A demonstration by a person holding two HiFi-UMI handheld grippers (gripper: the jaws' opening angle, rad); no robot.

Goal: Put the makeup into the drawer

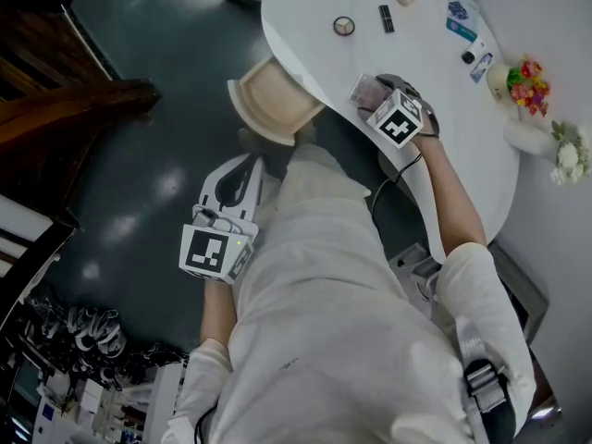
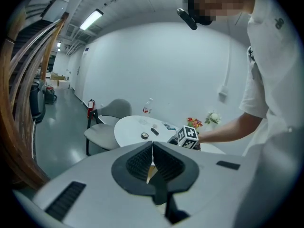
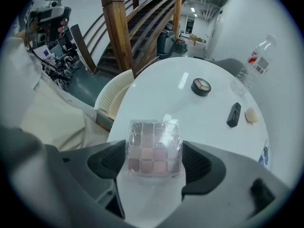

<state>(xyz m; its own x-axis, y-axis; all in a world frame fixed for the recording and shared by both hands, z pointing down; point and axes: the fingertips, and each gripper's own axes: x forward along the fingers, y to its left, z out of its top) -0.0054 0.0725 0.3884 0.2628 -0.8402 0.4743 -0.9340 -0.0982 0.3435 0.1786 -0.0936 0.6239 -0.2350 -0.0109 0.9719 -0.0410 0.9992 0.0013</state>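
You are gripping a clear palette (image 3: 153,147) of pink and mauve squares, lower centre, over the white table (image 3: 161,94), your right gripper (image 1: 370,91) wearing black-and-white markers.

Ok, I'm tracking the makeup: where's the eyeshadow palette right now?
In the right gripper view the eyeshadow palette is clamped in the right tool, over the near edge of the white table, with the round compact farther back.

Head view overhead; right gripper view near shared white table (image 1: 305,17), left view farther.
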